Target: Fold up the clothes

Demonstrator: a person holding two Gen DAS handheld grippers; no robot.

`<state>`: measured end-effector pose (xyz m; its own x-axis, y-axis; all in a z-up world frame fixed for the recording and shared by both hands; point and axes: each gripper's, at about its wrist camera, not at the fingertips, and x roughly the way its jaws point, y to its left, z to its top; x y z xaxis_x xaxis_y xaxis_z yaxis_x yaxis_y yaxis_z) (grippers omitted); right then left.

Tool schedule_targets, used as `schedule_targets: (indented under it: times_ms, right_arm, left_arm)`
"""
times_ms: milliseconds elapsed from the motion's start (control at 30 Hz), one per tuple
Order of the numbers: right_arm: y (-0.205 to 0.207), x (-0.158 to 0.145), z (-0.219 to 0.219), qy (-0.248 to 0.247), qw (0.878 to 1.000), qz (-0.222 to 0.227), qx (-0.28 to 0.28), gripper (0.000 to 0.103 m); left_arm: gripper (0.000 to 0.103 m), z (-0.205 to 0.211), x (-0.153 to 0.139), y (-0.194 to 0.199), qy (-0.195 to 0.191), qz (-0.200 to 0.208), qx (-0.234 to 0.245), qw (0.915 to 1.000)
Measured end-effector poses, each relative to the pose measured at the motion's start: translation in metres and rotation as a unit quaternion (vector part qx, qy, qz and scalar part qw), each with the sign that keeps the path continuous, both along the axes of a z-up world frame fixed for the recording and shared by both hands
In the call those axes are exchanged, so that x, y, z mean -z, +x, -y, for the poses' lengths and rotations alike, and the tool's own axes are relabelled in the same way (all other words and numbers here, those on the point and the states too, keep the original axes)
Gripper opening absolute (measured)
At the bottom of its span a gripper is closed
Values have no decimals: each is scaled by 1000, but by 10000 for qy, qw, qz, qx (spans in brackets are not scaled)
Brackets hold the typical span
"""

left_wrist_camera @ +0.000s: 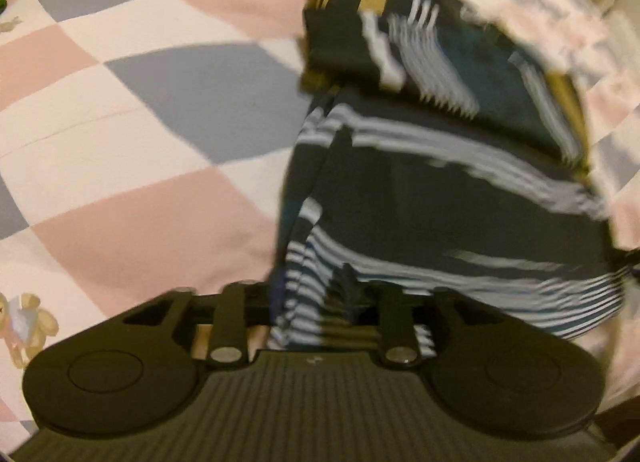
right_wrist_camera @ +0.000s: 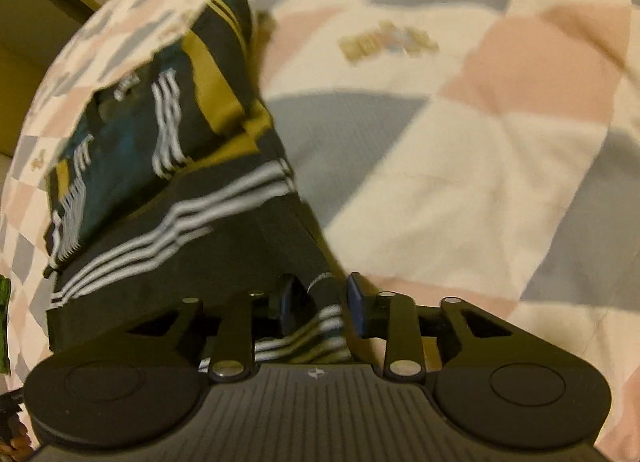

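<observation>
A dark garment [left_wrist_camera: 440, 189] with white stripes, mustard bands and a teal patch lies folded on the checked bedspread [left_wrist_camera: 160, 101], blurred. Its near striped end hangs over my left gripper [left_wrist_camera: 316, 302], whose jaws stand apart; the cloth hides both pads. In the right wrist view the same garment [right_wrist_camera: 180, 201] fills the left half. A narrow striped end of it runs down between the blue pads [right_wrist_camera: 356, 306] of my right gripper [right_wrist_camera: 322, 302]. Those jaws are apart, with a small gap showing on each side of the cloth.
The bedspread [right_wrist_camera: 480, 141] is pink, grey and cream squares with printed teddy bears [right_wrist_camera: 388, 41]. The bed's edge and dark furniture [right_wrist_camera: 40, 21] show at the upper left in the right wrist view. A green thing [right_wrist_camera: 4, 322] sits at the far left edge.
</observation>
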<state>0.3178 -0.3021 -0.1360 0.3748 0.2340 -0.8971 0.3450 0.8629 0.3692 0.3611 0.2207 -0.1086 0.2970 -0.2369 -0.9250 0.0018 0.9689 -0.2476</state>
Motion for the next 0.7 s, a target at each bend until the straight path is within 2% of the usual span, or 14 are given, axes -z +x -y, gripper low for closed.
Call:
schedule_targets:
  times_ms: [33,100,200,267,333,367,400,567,633,700]
  right_arm:
    - [0,-4,1,14,10000,83,-33,44]
    - [1,-8,4,32,9999,143,-46,44]
    - [5,-1,4,43,9999,94,-90,43]
    - [8,1,0,-33,9998,75,-165,37]
    - [11,1,-7,-183,9994,81,-281,20]
    - [10,-2,-10,-281,9990,123,-327,18]
    - [9,-4,-12,-342,9986,157,-369,14]
    - [3,-24,-10,-312,9960,768,-325,11]
    - [6,-25,-10,-281,9954,853,-343,10]
    - [13,-17,-12,-407,9957,754,-342,10]
  left_arm:
    - [39,-2,-6,2,-40,77,-19,10000]
    - [43,-4,-16,8,-109,223,-48,9997]
    - [45,11,-7,25,175,247,249,9992]
    - [38,24,5,35,398,233,530,9975]
    - [19,34,13,38,614,304,727,9950]
    - [8,37,14,37,721,373,776,9937]
    - [6,36,11,35,780,434,752,9932]
    - [7,2,-16,18,218,881,192,9957]
    - [8,0,-9,19,326,772,135,9964]
    - [9,7,9,26,488,558,251,9969]
